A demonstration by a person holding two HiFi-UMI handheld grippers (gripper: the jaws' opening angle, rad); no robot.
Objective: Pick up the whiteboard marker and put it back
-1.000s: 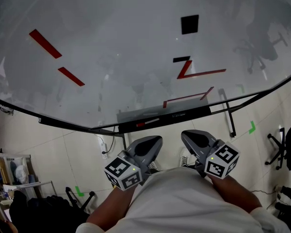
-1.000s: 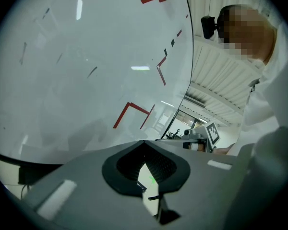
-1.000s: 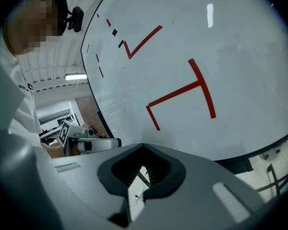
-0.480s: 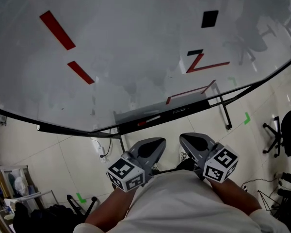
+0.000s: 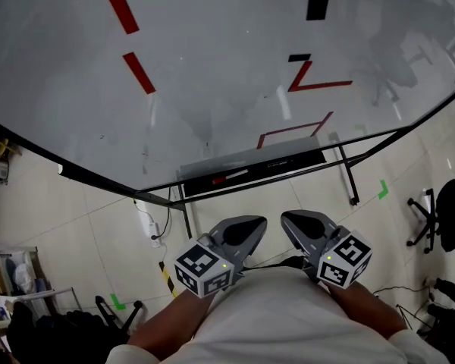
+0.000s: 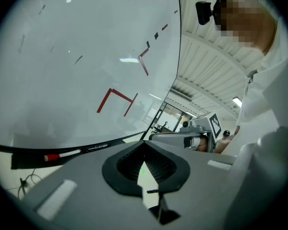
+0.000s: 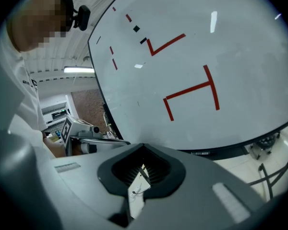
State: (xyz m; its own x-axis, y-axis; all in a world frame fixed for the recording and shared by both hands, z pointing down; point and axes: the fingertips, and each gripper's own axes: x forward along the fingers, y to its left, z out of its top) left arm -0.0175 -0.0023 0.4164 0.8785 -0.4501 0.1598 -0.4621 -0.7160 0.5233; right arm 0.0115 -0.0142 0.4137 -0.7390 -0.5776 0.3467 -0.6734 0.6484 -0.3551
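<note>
Office chair [image 5: 447, 214] on tiled floor [image 5: 83, 218]; green tape [image 5: 384, 190].

White whiteboard [image 5: 212, 67] bears red lines and black squares; marker [image 5: 232, 177] red-capped

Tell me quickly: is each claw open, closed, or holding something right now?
Left claw: closed, holding nothing.
Right claw: closed, holding nothing.

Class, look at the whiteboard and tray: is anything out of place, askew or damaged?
Nothing stands out. The marker lies flat in the tray under the whiteboard; the left gripper and right gripper are shut and empty.
</note>
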